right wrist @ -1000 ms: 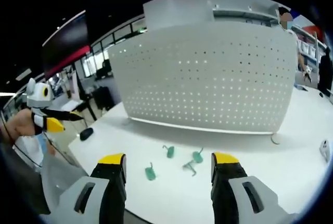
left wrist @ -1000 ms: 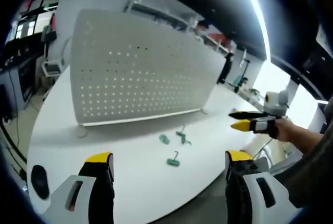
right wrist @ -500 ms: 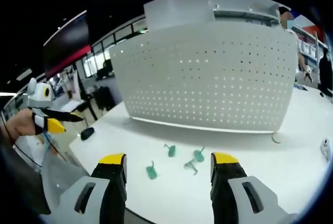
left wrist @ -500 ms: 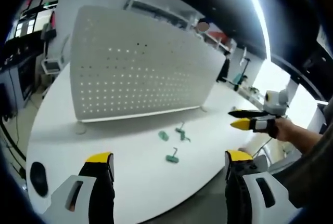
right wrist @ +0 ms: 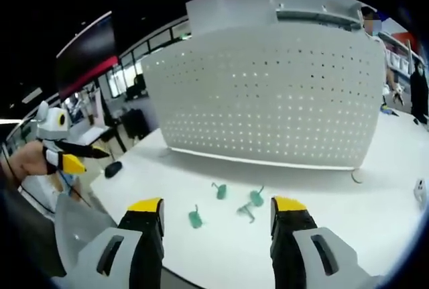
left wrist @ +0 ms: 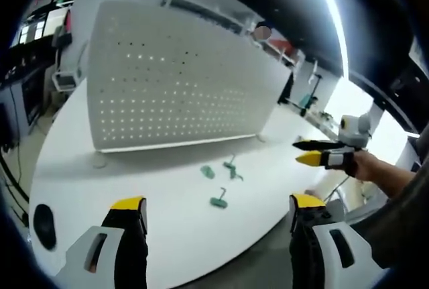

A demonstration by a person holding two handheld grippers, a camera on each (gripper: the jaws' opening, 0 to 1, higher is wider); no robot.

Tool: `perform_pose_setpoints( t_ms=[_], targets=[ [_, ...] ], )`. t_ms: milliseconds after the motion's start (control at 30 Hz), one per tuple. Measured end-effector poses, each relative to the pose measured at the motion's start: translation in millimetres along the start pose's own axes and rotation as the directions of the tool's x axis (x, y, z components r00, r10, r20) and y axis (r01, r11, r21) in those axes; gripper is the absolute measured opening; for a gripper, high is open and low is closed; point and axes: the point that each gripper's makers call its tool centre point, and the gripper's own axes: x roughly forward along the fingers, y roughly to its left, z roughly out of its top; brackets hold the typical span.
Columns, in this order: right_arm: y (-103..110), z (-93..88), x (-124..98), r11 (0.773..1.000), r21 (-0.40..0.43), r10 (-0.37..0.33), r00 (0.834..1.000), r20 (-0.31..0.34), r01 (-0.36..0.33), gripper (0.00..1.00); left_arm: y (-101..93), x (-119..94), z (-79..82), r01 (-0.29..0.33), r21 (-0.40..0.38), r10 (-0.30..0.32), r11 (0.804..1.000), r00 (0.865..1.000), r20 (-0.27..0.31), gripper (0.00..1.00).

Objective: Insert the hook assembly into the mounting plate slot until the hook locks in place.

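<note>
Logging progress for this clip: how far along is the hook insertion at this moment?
Nothing looks done yet. The green hooks lie loose on the white table, in front of the upright perforated panel. Nothing is in hand: the left gripper and right gripper are open and empty, short of the hooks. Left: picking up a hook and locking it into the panel.

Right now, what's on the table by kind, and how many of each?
Green hooks: 3
Grey metal hook: 1
White pegboard: 1
Dark oval object: 1
Total: 6
</note>
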Motion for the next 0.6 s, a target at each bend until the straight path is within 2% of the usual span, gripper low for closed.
perform_pose_setpoints(
  t_ms=[33,100,167,400,600],
  targets=[
    [1,-1.3,1,1.000,0.005,0.007,1.000,-0.005,-0.007,0.62,-0.1,0,0.2,0.001,0.000,-0.001,1.000,1.000,0.001,0.89],
    [7,3.0,4,0.999,0.017,0.030,0.999,0.025,-0.031,0.55,-0.9,0,0.9,0.003,-0.001,-0.003,1.000,1.000,0.004,0.89],
    [12,-0.2,9,0.998,0.032,0.050,0.999,0.013,-0.050,0.53,-0.9,0,0.2,0.003,-0.001,-0.003,1.000,1.000,0.002,0.89],
    [34,-23.2,41,0.989,-0.002,0.148,0.985,-0.089,-0.149,0.49,3.9,-2,-4.7,-0.009,-0.006,0.009,1.000,1.000,-0.010,0.89],
    [50,-41.0,71,0.974,-0.024,0.216,0.960,-0.176,-0.224,0.48,6.2,-4,-5.8,-0.013,-0.008,0.012,1.000,1.000,-0.016,0.87]
  ],
)
